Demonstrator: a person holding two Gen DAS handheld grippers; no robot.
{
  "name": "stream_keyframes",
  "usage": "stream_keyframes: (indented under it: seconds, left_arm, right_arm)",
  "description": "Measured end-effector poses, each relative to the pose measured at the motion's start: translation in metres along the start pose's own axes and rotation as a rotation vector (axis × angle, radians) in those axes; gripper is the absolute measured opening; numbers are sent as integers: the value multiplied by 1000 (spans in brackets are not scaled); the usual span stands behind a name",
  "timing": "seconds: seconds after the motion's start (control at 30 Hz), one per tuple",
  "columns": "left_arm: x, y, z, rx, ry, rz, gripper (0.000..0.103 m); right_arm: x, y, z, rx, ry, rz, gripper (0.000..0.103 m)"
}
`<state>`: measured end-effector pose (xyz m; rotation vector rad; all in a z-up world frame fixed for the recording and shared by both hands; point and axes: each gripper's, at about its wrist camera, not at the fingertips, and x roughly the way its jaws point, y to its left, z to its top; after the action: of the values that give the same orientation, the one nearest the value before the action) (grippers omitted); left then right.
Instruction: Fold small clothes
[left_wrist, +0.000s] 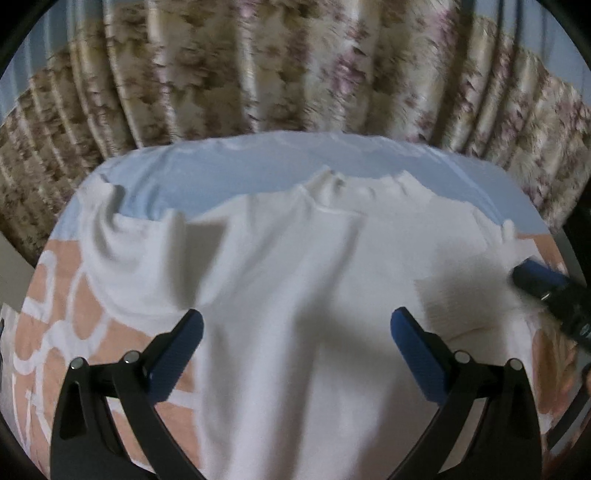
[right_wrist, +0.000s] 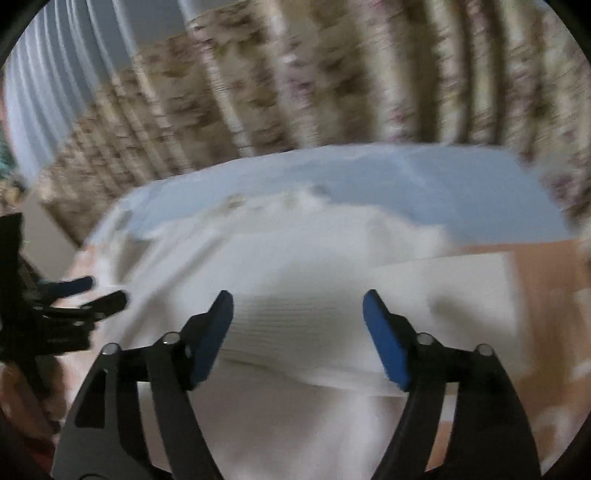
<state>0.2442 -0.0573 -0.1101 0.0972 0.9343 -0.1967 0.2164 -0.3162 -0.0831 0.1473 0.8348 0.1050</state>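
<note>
White cotton garment (left_wrist: 295, 295), a small soft top with a ribbed neckband, lay spread across the bed, and it filled the near ground of both wrist views. Closest to the left camera, the left claw (left_wrist: 296, 332) stood wide, its two blue-padded black fingers well apart above the cloth with nothing pressed between them; the fabric under it ran in long soft ridges toward the collar. In the right wrist view the right claw (right_wrist: 298, 317) was likewise spread wide and empty over the garment, above a folded-over ribbed portion that lay flat on the body of the top. That view was blurred, so finer detail of the fold could not be made out. Each claw showed in the other's view: the right one at the right edge of the left camera's picture, the left one at the left edge of the right camera's. Beneath the garment lay a salmon-pink bedsheet with white curved pattern (left_wrist: 55, 314), and farther on a pale blue sheet (left_wrist: 258, 166) covered the far part of the bed. Behind the bed hung a pleated beige floral curtain (left_wrist: 295, 66).
</note>
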Motion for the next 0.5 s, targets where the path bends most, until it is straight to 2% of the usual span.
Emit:
stream_keyframes:
  seconds: [0.07,0.13,0.23,0.4,0.47,0.5]
  left_arm:
    - [11,-22,3,23,28,-32,102]
    - [23,-44,4,37,57,-73,102]
    - [39,-72,0,57,72,-78,102]
    - [58,-98,-5,61,84,-51,101]
    - [62,-103,-8,54,81,-26,99]
    - [63,-106,-8,52,74,-18,91]
  right_arm:
    - [-5,-21,-6,-21,-5,-92,82]
    - [-7,-42,-13,-8,-5,-131,82]
    - [-11,-65,-21,40,-12,-147,82]
    - [-16,-82,-34,68,-10,-152,82]
    - [-17,-84,-35,76,-17,-152,82]
    - [-17,-85,-35,80,-19,-149,82]
